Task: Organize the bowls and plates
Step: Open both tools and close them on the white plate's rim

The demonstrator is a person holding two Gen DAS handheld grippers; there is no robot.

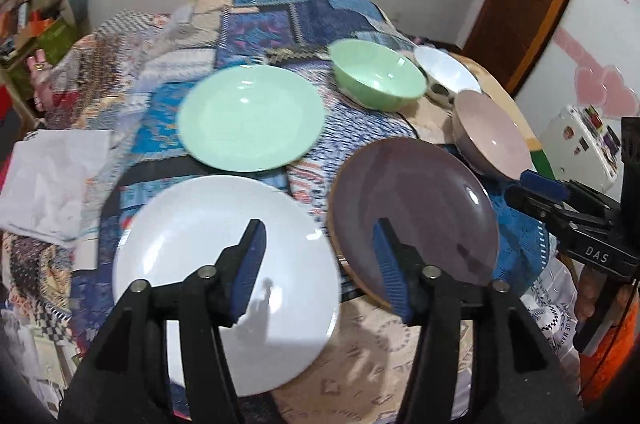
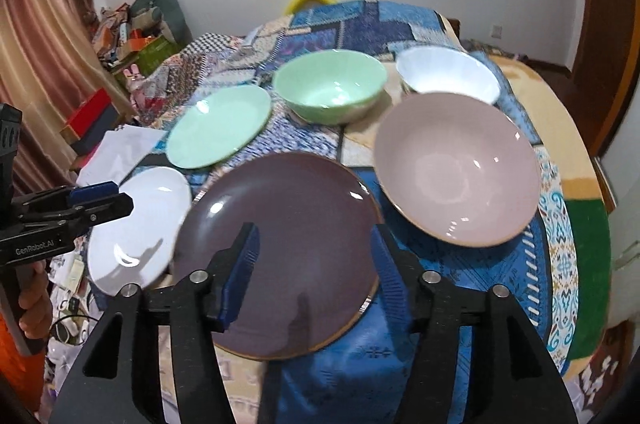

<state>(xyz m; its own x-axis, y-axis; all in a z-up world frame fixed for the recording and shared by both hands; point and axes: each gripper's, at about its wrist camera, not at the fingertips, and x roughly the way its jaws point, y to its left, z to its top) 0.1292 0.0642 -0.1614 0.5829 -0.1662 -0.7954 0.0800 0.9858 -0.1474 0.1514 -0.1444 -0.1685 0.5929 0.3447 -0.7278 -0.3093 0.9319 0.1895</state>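
Three plates and three bowls lie on a patterned bedspread. A white plate [image 1: 208,248] [image 2: 136,228] is nearest left, a purple plate [image 1: 424,212] [image 2: 288,224] beside it, a green plate [image 1: 250,117] [image 2: 218,129] behind. A green bowl [image 1: 378,73] [image 2: 330,85], a white bowl [image 1: 446,67] [image 2: 448,73] and a pink bowl [image 1: 492,135] [image 2: 456,167] sit at the back right. My left gripper [image 1: 320,264] is open and empty, above the gap between the white and purple plates. My right gripper [image 2: 314,264] is open and empty over the purple plate; it also shows in the left wrist view [image 1: 540,187].
A white paper [image 1: 56,179] lies left of the plates. Cluttered boxes [image 2: 132,43] stand at the far left by a curtain. A white box with stickers [image 1: 580,143] sits at the right. The bed's near edge drops off below the plates.
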